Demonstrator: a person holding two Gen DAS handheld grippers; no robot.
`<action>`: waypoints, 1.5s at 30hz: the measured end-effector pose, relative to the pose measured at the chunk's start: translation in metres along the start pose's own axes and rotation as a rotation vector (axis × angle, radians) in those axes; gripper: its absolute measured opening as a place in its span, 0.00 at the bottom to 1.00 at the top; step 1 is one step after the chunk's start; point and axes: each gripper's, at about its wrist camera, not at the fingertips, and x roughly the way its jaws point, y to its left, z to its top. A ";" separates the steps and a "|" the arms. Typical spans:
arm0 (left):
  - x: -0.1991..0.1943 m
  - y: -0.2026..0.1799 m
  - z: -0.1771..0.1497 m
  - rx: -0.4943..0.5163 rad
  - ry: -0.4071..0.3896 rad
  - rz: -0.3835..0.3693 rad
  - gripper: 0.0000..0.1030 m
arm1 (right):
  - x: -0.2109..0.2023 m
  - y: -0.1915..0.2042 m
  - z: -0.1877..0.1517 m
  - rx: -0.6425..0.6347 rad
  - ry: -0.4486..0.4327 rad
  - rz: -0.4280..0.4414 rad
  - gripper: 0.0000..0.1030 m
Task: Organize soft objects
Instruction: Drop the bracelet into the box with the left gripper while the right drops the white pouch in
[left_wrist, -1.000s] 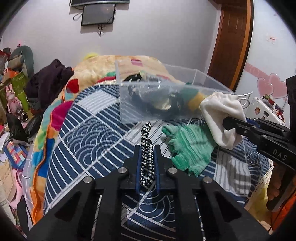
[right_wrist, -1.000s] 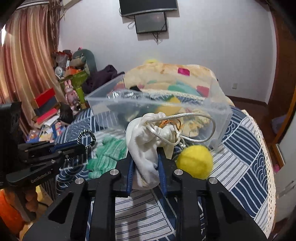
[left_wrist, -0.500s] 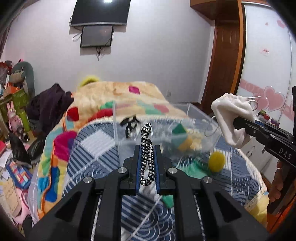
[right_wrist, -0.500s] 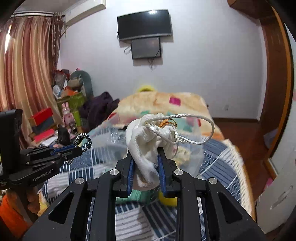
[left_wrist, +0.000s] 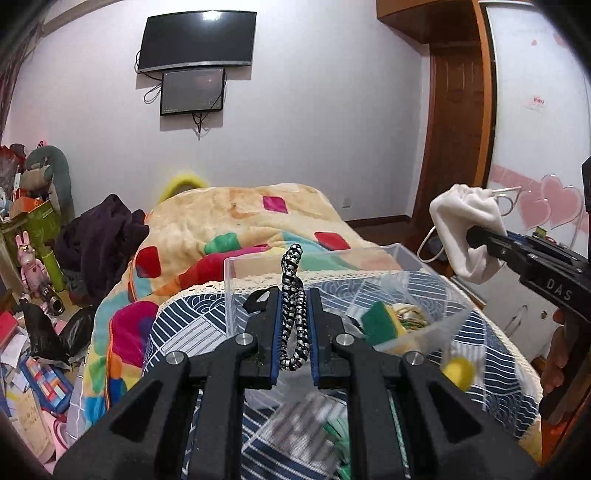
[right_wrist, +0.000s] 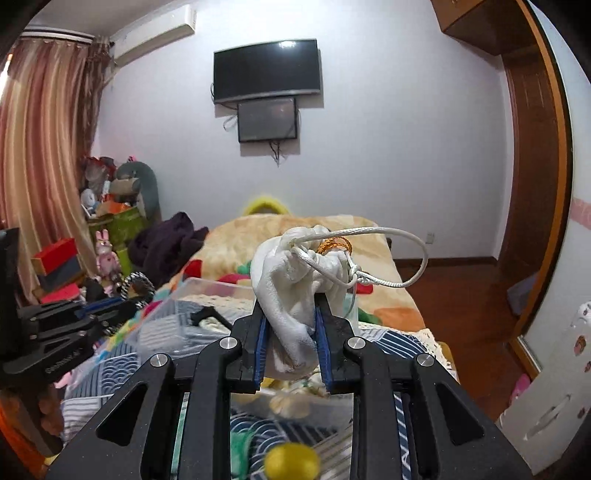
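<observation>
The left gripper (left_wrist: 294, 325) is clamped on a black-and-white braided cord loop (left_wrist: 293, 314), held in the air above the clear plastic bin (left_wrist: 236, 295). The right gripper (right_wrist: 291, 332) pinches a white drawstring pouch (right_wrist: 295, 295), raised over the bin's right side. Inside the bin lies a green-and-yellow sponge (left_wrist: 380, 325); a yellow ball (left_wrist: 458, 373) sits just outside its near wall.

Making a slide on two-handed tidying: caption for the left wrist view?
Left gripper clamps a black-and-white hair tie above the clear bin; right gripper holds a white drawstring pouch.
</observation>
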 end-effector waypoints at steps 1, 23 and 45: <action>0.006 0.001 0.000 -0.003 0.011 -0.001 0.11 | 0.007 -0.001 -0.001 0.001 0.014 -0.007 0.20; 0.076 0.009 -0.010 -0.039 0.166 0.011 0.23 | 0.058 -0.010 -0.032 0.016 0.285 0.000 0.22; -0.004 -0.011 -0.008 -0.050 0.032 -0.064 0.67 | 0.005 -0.005 -0.019 0.037 0.152 0.011 0.61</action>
